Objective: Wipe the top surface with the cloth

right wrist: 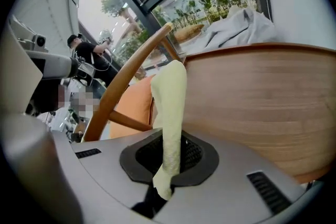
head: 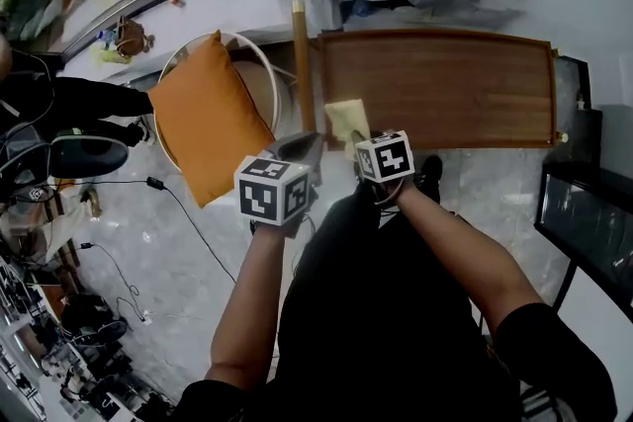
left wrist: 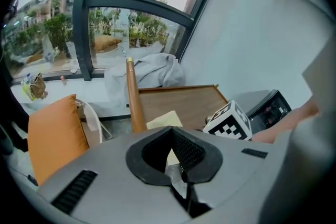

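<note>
The right tongs pinch a soft, pale yellow cloth. The cloth sticks up in a floppy strip by the near left corner of the counter. The counter is a smooth brown wood top with a thin raised rim. Wide flat wood stretches off to the right of the cloth. The left tongs are closed on nothing, just left of the counter, near a puffy orange cushion.

Left arm and right arm were both extended forward, bare forearms near parallel. Grippers were held side by side, close together. Left gripper: jaws met at the tips, nothing between. Right gripper: jaws clamped on cloth.
</note>
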`<state>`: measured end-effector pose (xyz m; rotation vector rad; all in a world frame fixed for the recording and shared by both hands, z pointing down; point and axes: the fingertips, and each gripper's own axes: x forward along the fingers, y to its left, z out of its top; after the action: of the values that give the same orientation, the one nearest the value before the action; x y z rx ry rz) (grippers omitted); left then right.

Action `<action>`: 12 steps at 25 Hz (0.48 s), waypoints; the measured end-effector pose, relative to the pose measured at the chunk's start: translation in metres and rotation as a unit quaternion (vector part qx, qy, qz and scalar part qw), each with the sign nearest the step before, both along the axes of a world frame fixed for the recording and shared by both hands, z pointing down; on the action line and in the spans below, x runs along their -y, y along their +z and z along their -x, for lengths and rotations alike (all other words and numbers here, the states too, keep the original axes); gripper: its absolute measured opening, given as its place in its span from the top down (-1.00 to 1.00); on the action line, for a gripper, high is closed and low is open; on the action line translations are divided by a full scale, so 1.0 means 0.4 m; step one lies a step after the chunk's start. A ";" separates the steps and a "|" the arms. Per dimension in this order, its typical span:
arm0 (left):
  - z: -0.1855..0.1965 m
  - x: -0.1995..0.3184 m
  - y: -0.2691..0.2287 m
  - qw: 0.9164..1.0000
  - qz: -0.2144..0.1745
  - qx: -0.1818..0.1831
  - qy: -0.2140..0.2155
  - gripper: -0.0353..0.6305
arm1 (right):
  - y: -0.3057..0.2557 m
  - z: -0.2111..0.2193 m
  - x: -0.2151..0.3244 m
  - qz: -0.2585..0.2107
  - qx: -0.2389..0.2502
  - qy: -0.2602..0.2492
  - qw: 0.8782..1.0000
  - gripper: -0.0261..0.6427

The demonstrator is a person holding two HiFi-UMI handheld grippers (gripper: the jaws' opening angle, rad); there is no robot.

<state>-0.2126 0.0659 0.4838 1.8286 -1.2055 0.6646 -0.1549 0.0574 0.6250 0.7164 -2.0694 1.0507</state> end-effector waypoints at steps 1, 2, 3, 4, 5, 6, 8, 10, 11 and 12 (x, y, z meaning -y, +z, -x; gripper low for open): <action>0.012 -0.005 0.002 1.000 -0.001 -0.004 -0.003 0.86 | 0.012 0.020 -0.012 0.005 -0.001 -0.004 1.000 0.83; 0.023 -0.009 0.002 1.000 -0.003 -0.005 -0.005 0.86 | 0.022 0.035 -0.021 0.008 -0.005 -0.007 1.000 0.83; 0.034 -0.012 0.002 1.000 -0.005 -0.005 -0.005 0.86 | 0.032 0.046 -0.027 0.010 -0.009 -0.009 1.000 0.83; 0.043 -0.015 0.002 1.000 -0.006 -0.004 -0.005 0.87 | 0.041 0.055 -0.031 0.011 -0.012 -0.011 1.000 0.83; 0.052 -0.018 0.002 1.000 -0.007 -0.004 -0.005 0.87 | 0.051 0.062 -0.036 0.013 -0.015 -0.012 1.000 0.83; 0.060 -0.022 0.003 1.000 -0.007 -0.003 -0.005 0.86 | 0.060 0.068 -0.040 0.015 -0.018 -0.012 1.000 0.83; 0.070 -0.030 0.008 1.000 -0.006 -0.001 -0.003 0.86 | 0.077 0.072 -0.049 0.020 -0.027 -0.012 0.999 0.83; 0.070 -0.038 0.012 1.000 -0.004 -0.002 -0.001 0.86 | 0.090 0.069 -0.055 0.024 -0.038 -0.011 0.999 0.83; 0.066 -0.040 0.013 1.000 -0.002 -0.003 0.001 0.87 | 0.093 0.066 -0.056 0.025 -0.043 -0.010 0.999 0.83; 0.061 -0.041 0.013 1.000 -0.001 -0.004 0.004 0.86 | 0.093 0.061 -0.055 0.024 -0.046 -0.008 0.999 0.83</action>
<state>-0.2371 0.0824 0.4889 1.8378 -1.1945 0.6593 -0.1794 0.0795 0.6623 0.7108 -1.9614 1.0363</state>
